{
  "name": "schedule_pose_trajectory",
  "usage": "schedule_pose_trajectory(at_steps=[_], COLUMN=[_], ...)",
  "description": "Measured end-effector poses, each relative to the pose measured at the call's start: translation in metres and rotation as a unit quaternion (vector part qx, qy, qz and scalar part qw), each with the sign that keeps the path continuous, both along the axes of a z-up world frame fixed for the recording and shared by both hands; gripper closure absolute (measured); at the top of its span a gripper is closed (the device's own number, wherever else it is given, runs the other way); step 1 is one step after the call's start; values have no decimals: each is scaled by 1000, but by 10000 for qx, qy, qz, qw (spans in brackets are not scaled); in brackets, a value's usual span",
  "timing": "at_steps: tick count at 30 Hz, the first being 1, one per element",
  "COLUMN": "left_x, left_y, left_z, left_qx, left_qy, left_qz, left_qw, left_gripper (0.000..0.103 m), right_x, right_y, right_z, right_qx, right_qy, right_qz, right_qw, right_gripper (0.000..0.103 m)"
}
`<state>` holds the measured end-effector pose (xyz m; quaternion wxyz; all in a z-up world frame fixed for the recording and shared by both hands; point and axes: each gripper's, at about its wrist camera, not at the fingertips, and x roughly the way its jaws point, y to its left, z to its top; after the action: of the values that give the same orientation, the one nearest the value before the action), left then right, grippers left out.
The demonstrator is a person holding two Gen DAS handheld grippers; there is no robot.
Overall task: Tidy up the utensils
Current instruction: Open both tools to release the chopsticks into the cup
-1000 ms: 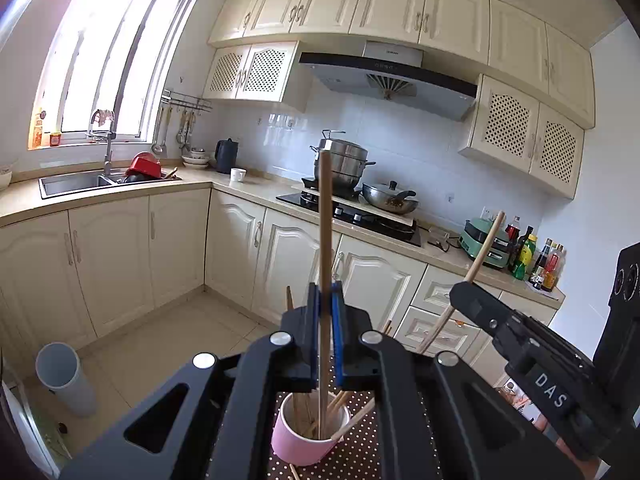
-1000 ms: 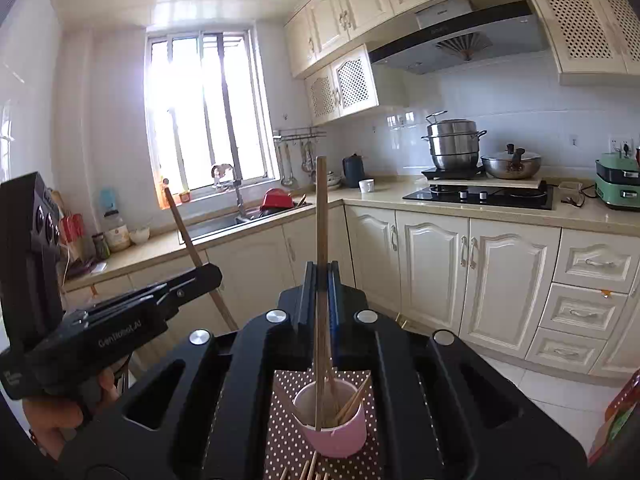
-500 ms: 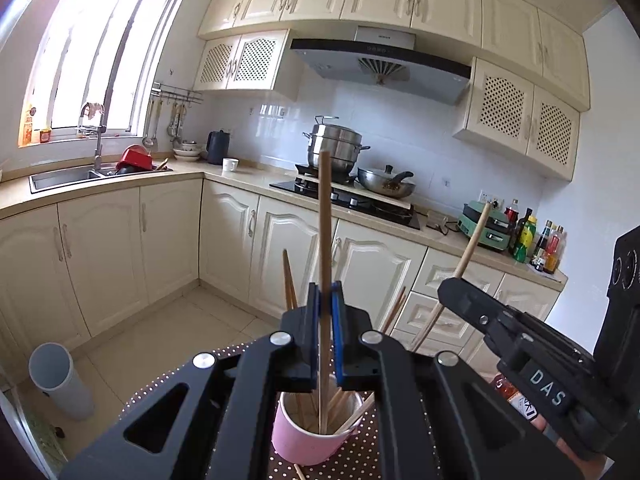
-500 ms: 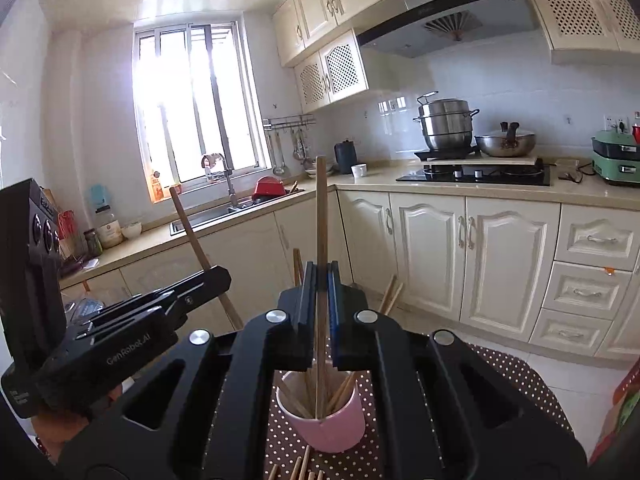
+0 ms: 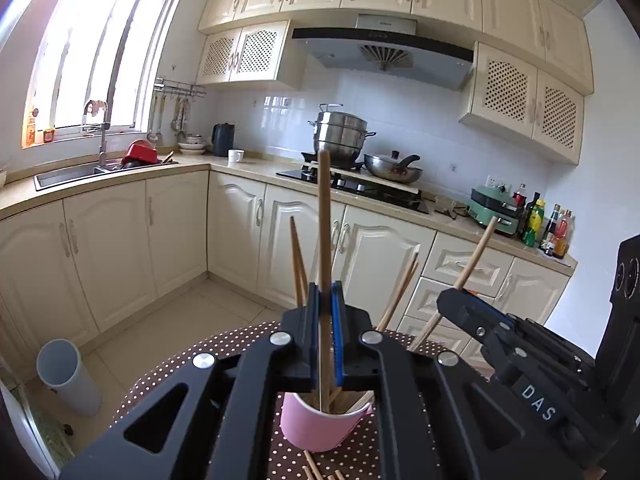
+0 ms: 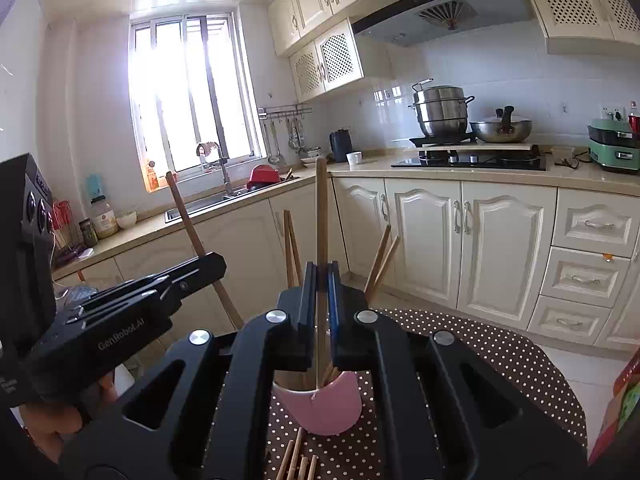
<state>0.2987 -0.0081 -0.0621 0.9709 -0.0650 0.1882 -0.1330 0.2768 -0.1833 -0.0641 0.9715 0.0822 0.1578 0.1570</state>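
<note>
A: Over the pink cup (image 5: 320, 426) on the dotted desk (image 5: 168, 376), both tools have come lower than they were 1 second ago; the kitchen has slid up in each view and more of the cloth shows.

B: What are they carrying?

A: 1 chopstick each. The left gripper (image 5: 325, 330) has its fingers clenched on an upright chopstick (image 5: 323, 216) whose lower end sits inside the cup's mouth. The right gripper (image 6: 321, 300) grasps its own chopstick (image 6: 321, 208) the same way, tip down in the cup (image 6: 324, 408).

B: So both sticks are nearly home?

A: I'd judge so. About 4 chopsticks already lean in the cup, 2 to the left and 2 to the right. What remains for this pair is letting go, and tips this deep should fall against the rim, not out.

B: And afterwards?

A: Loose chopsticks (image 6: 298, 460) lie on the near desk, just beside the cup, still to be gathered.
</note>
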Motion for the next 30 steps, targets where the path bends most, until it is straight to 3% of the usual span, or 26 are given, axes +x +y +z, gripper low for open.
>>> schedule_pose_trajectory(at_steps=[11,15,22,24,28,30], left_x=[0,-6,-24,-32,-51,-60], left_y=[-1,0,0,2,7,8], left_z=[-14,-14,-4,-1,6,8], left_qx=[257,338,523,517,489,522], left_qy=[229,160,-96,-194,-436,-518], left_qz=[1,106,271,363,482,554], left_qw=[9994,9992,9982,9978,9967,9958], left_gripper=[95,70,51,37,32,29], right_x=[4,4,-5,-10,-21,-26], right_y=[-2,-4,-4,-5,-7,-7], right_z=[-18,-18,-12,-9,-5,-3], right_qx=[-10,45,40,43,64,60], right_qy=[234,274,259,221,157,122], right_qz=[-38,-49,-70,-84,-116,-142], right_qw=[9997,9996,9996,9997,9998,9998], right_gripper=[97,97,96,96,95,86])
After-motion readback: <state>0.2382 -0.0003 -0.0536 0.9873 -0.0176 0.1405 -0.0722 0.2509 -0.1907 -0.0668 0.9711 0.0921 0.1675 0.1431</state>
